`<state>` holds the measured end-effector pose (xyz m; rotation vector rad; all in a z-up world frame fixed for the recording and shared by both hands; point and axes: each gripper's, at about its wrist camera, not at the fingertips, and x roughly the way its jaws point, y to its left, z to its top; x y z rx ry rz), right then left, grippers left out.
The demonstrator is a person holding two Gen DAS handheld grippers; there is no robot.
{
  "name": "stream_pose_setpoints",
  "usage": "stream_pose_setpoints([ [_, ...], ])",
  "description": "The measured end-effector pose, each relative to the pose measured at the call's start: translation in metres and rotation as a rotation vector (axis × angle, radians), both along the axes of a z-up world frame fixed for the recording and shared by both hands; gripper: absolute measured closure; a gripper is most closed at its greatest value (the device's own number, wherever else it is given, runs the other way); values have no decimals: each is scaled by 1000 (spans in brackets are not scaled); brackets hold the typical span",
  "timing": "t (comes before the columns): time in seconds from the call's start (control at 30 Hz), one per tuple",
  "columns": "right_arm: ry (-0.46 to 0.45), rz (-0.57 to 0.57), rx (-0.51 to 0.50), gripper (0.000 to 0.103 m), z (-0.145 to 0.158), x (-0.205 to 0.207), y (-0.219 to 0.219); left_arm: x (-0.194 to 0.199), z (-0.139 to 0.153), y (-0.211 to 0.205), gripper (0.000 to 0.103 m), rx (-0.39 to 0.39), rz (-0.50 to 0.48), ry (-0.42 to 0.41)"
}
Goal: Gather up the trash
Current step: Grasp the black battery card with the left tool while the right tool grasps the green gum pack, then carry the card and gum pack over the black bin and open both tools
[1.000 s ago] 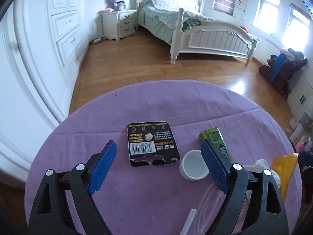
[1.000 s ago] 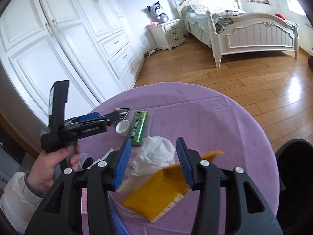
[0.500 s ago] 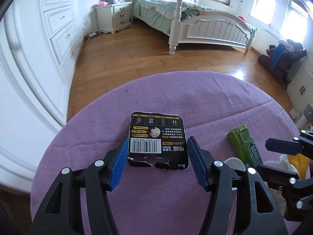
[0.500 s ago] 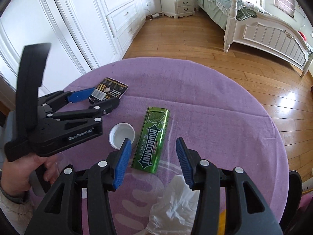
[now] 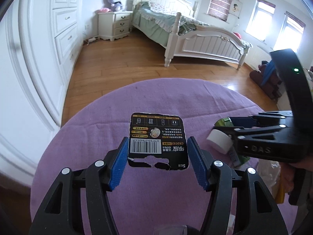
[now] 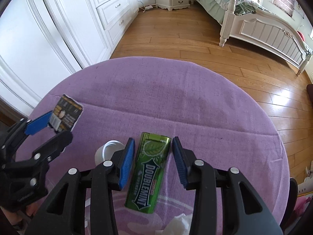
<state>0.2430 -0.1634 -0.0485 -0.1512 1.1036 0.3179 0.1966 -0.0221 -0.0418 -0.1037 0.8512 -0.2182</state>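
Observation:
A black battery card (image 5: pixel 158 137) with a barcode sits between the blue pads of my left gripper (image 5: pixel 158 139), which press on its two side edges. In the right wrist view the card (image 6: pixel 67 114) tilts up off the purple tablecloth (image 6: pixel 176 98) in the left gripper (image 6: pixel 52 131). A green Doublemint gum pack (image 6: pixel 150 172) lies flat between the jaws of my right gripper (image 6: pixel 153 139). Those jaws are closing, with a thin gap still showing along the pack's left side. A white cap (image 6: pixel 105 150) lies just left of the right gripper's left finger.
Crumpled white tissue (image 6: pixel 180 223) lies at the near edge of the round table. In the left wrist view the right gripper (image 5: pixel 233 126) reaches in from the right over the cap (image 5: pixel 219 142), with a clear bag (image 5: pixel 272 174) below it. Wooden floor, wardrobe and bed surround the table.
My left gripper moved forward onto the black card and narrowed onto its sides. My right gripper swung from the tissue and yellow wrapper to the green gum pack, and its jaws came closer together.

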Motion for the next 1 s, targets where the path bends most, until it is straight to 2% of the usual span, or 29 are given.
stream_pose_setpoints([
  [0.1, -6, 3, 19, 72, 1, -5, -6, -17, 10, 1, 43, -15, -2, -30],
  [0.2, -60, -28, 120, 73, 13, -17, -23, -33, 23, 1, 43, -27, -4, -65],
  [0.4, -303, -80, 358, 73, 67, -77, -68, -59, 52, -15, 43, -59, -29, -139],
  [0.53, -399, -144, 461, 73, 90, -116, -105, -76, 71, -49, 43, -67, -84, -184],
  [0.7, -475, -222, 516, 73, 104, -154, -153, -94, 86, -102, 43, -63, -178, -201],
  [1.0, -565, -405, 512, 73, 101, -192, -244, -124, 98, -207, 43, -40, -359, -237],
])
